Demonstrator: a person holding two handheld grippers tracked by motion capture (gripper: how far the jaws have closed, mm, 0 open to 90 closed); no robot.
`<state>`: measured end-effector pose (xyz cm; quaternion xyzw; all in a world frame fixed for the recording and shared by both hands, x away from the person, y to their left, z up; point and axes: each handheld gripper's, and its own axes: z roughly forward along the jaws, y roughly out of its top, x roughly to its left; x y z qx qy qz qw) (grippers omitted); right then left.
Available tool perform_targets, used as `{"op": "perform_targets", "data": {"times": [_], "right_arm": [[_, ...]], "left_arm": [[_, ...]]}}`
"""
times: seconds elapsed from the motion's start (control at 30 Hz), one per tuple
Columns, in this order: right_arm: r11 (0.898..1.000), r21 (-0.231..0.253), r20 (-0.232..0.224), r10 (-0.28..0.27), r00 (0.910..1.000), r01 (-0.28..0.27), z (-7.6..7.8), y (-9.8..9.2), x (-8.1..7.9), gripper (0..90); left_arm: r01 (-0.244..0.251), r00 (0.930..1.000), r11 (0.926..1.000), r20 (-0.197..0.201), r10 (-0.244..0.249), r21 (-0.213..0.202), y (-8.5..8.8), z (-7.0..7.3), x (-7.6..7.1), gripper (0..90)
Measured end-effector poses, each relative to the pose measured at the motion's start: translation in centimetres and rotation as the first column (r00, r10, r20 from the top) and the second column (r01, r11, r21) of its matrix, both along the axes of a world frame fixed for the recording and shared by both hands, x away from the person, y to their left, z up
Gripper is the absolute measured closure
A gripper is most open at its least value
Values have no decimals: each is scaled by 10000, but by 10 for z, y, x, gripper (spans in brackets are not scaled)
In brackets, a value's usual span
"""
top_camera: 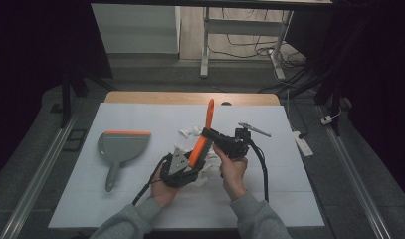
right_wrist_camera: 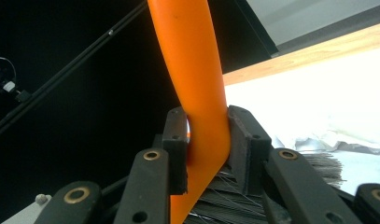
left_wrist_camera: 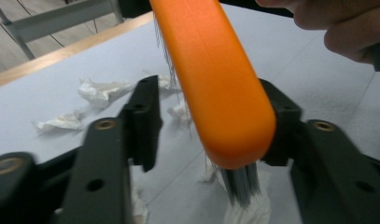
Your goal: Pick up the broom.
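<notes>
I have the orange brush lifted above the desk, its long axis tilted up and away from me, handle tip high, bristles low over the crumpled paper scraps. My right gripper has its jaws clamped on the handle's neck. My left gripper brackets the brush head's end; its jaws aren't yet pressing. The dustpan lies well off left.

Smooth, glossy orange plastic brush with fine grey bristles, matt black fingers, crumpled white paper scraps on a matt pale worktop edged in wood.
</notes>
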<state>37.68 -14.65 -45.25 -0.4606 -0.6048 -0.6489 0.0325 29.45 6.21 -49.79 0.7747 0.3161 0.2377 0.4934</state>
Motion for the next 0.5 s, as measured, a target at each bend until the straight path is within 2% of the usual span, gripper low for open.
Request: {"op": "perform_targets", "data": {"times": [0.07, 0.17, 0.27, 0.43, 0.5], "right_arm": [[10000, 32, 22, -2, 10000, 2, 0, 1, -1, 692], [10000, -3, 29, 46, 10000, -46, 0, 3, -2, 692], [10000, -27, 12, 43, 10000, -43, -1, 2, -2, 692], [10000, 22, -41, 89, 10000, -89, -1, 2, -3, 690], [9999, 0, 13, 146, 9999, -146, 0, 3, -3, 688]], "left_arm": [[97, 9999, 9999, 76, -98, 72, 0, 0, 0, 639], [92, 10000, 9999, 33, -92, 74, 1, 0, 0, 705], [79, 9998, 10000, -169, -78, 53, 6, 0, 3, 742], [109, 9976, 9996, -687, -125, -244, 17, 2, 8, 775], [142, 9969, 9994, -765, -165, -302, 20, 2, 9, 779]]}}
